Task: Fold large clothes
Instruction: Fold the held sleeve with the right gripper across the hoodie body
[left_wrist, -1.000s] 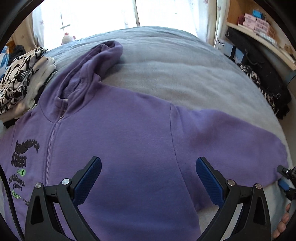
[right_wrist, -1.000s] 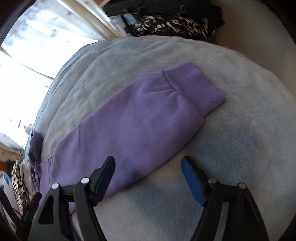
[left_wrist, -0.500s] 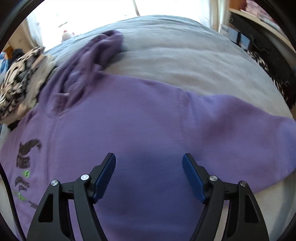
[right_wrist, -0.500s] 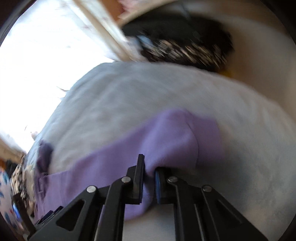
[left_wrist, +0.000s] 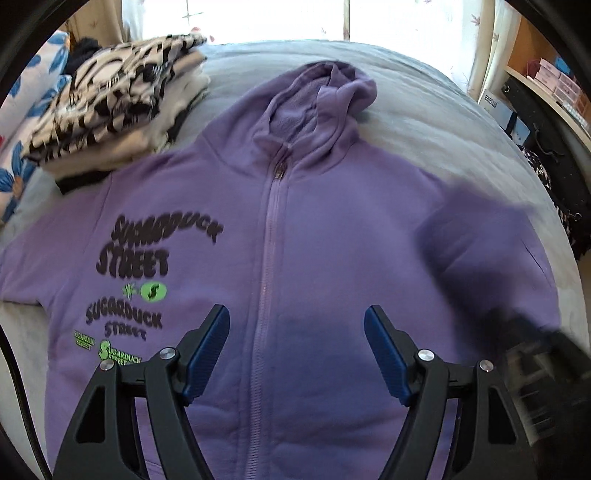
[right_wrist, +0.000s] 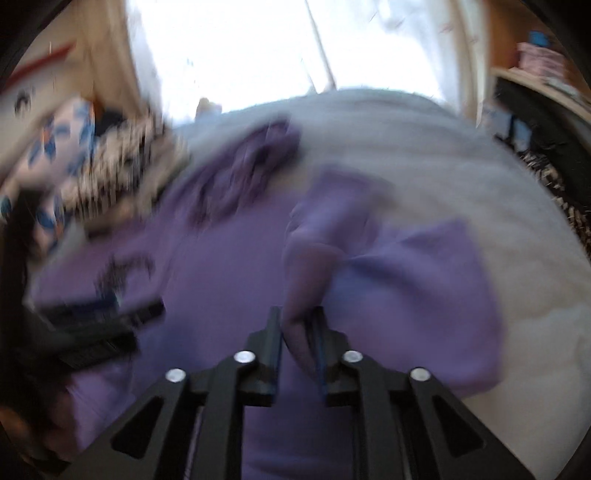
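Observation:
A purple zip hoodie (left_wrist: 332, 229) with black and green print lies face up on the grey bed (left_wrist: 424, 122), hood toward the window. My left gripper (left_wrist: 297, 325) hovers open over the lower chest next to the zipper, holding nothing. My right gripper (right_wrist: 297, 326) has a fold of the hoodie's sleeve (right_wrist: 306, 266) between its pads, lifted over the body; its jaws are opening slightly while the fabric is still pinched. The picture is blurred by motion. In the left wrist view the right gripper (left_wrist: 535, 358) is a dark blur at the lower right, with the sleeve (left_wrist: 480, 236) folded inward.
A stack of folded clothes (left_wrist: 118, 96), topped by a black-and-white patterned piece, sits at the hoodie's left shoulder. A flowered pillow (left_wrist: 22, 122) lies at the far left. Shelves with boxes (left_wrist: 554, 77) and dark bags (left_wrist: 546, 173) stand right of the bed.
My right gripper shut on the sleeve and swept it left over the hoodie's body, rolling as it went. My left gripper narrowed its jaws and moved left to the zipper.

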